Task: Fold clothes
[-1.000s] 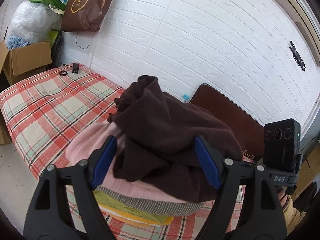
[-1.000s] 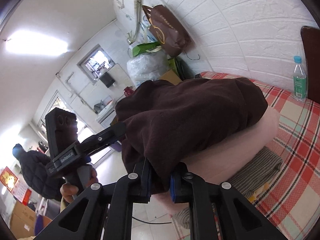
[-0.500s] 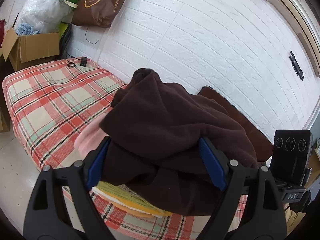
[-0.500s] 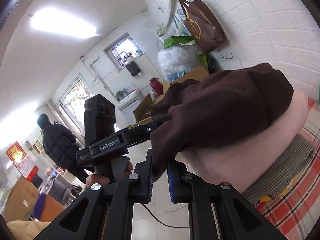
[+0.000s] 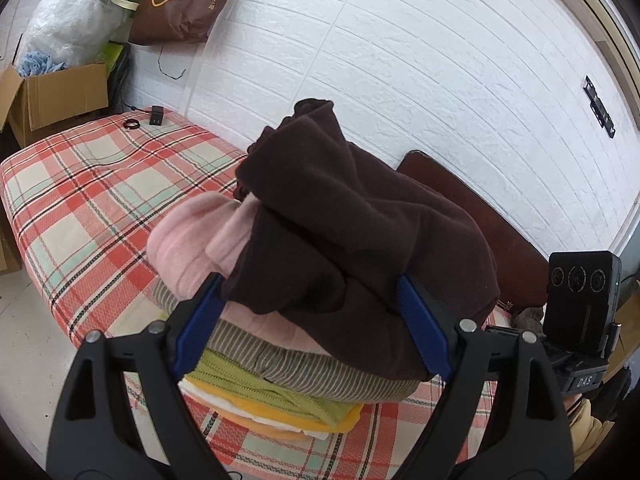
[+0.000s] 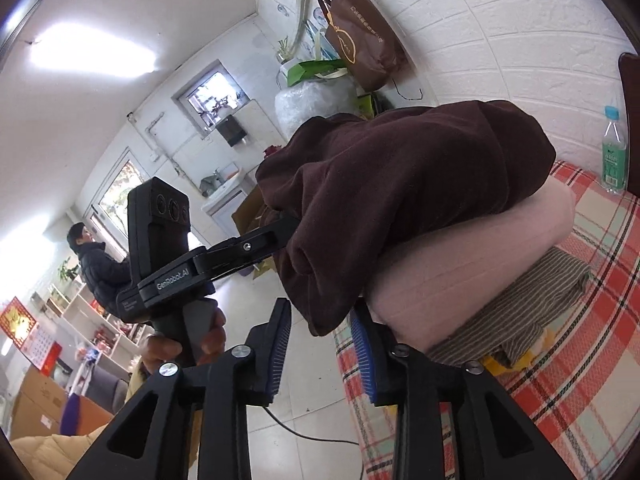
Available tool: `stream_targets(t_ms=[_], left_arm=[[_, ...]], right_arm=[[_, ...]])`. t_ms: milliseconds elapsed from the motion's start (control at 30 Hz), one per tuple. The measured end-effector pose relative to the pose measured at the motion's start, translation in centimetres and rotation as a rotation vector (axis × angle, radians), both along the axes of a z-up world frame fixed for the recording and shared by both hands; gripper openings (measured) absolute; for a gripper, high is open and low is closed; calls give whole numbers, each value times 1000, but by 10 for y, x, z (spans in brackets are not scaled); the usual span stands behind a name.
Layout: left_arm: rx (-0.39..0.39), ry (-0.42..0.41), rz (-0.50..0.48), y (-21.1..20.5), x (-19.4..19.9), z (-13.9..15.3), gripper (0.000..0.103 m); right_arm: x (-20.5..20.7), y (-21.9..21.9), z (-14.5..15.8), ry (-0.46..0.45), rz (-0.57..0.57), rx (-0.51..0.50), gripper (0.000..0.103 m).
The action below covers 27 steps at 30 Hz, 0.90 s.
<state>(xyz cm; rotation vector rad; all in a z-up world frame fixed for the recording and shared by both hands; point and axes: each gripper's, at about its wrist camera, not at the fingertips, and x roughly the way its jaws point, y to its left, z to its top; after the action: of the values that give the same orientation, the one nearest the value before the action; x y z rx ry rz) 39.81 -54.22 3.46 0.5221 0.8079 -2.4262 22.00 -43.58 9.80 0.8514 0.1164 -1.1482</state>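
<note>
1. The bed (image 5: 80,216), under its red plaid cover, carries a stack of folded clothes (image 5: 280,376) near its front edge: yellow and green pieces at the bottom, a striped one, a thick pink one, and on top the brown garment (image 5: 360,248), bundled rather than flat
2. The step in hand looks like setting the folded brown garment on the stack and letting go of it
3. The left gripper (image 5: 316,320) stands with its jaws wide apart around the near end of the brown garment; the blue pads flank the cloth, and I cannot tell whether they press on it
4. The right gripper (image 6: 320,348) has its jaws opening; the hanging corner of the brown garment sits between the pads with a gap on each side, so it is no longer pinched
5. The next move, as I judge it, calls for drawing both grippers back clear of the cloth without dragging the top piece off, then perhaps squaring the overhanging edge
6. Against a second ago, the right jaws were clamped on that corner and are now parted, the garment has settled lower onto the pink layer, and the left jaws have widened slightly
</note>
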Motion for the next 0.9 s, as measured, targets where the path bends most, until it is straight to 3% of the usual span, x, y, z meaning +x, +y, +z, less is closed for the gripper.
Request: stream_targets(t_ms=[167, 233, 367, 467, 600, 800, 900], left_arm=[[2, 8, -1, 0, 0, -1, 87], [3, 10, 1, 0, 2, -1, 87], [-13, 5, 21, 5, 8, -2, 87], [-56, -9, 43, 18, 16, -1, 87], [-111, -25, 49, 36, 21, 1, 87], [-137, -7, 26, 52, 20, 7, 87], [-162, -1, 7, 70, 19, 9, 87]], right_arm=[[-16, 23, 9, 27, -9, -29, 47], [-35, 30, 11, -2, -62, -42, 55], [-75, 33, 11, -110, -128, -54, 56], [-79, 38, 16, -58, -153, -81, 56], [-66, 39, 28, 96, -171, -129, 61], [-60, 33, 33, 78, -155, -137, 61], [-45, 44, 31, 148, -137, -171, 61]])
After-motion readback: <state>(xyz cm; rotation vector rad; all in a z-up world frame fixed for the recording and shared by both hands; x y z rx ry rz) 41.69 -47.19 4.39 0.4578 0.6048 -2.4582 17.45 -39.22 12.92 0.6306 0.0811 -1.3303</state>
